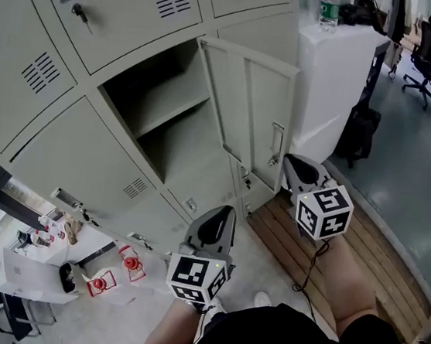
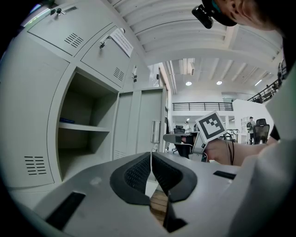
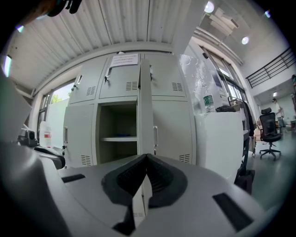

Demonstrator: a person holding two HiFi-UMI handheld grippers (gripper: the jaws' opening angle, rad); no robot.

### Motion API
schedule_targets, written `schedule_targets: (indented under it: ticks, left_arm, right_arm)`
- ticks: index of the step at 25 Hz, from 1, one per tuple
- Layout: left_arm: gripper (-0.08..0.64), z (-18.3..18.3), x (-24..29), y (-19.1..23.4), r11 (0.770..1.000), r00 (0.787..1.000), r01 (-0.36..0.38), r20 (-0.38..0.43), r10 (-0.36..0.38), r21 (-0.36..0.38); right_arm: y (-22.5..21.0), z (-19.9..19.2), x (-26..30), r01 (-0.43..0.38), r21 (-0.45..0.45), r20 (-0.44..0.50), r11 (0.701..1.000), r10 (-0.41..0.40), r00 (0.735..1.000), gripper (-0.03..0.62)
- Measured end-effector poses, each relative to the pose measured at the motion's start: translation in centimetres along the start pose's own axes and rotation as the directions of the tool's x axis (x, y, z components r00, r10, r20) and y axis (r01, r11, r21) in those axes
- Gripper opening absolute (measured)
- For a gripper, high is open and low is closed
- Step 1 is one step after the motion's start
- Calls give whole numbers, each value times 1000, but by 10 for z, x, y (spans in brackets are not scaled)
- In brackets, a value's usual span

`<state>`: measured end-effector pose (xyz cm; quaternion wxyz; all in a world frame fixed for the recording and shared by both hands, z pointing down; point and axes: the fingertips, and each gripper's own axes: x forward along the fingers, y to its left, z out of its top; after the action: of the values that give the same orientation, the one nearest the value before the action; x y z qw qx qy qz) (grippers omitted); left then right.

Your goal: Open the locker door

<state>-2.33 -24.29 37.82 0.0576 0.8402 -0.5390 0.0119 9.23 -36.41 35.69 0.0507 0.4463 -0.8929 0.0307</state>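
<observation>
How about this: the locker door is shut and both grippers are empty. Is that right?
No. The locker door stands open, as the head view shows. The left gripper and the right gripper are indeed both empty.

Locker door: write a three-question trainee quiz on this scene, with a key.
1. True or false: the locker door stands closed.
2. Which claw is nearer the door's handle: A, the left claw, or B, the right claw?
3. Fill in: the open compartment is divided by one ___.
Key: 1 false; 2 B; 3 shelf.
</observation>
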Motion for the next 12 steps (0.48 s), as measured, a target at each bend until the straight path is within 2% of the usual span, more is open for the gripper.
schedule_targets:
  ticks: [7,12]
  left_arm:
    - [23,-2,0,-6,997,997,-72,5,72,-8]
    - [23,-4,-8,-6,991,991,-137,4,137,-9]
  right_arm:
    - [-5,4,-6,-48,-5,27,999,48,998,55]
    - [11,8,-11,-119,-19,52,993,120,991,54]
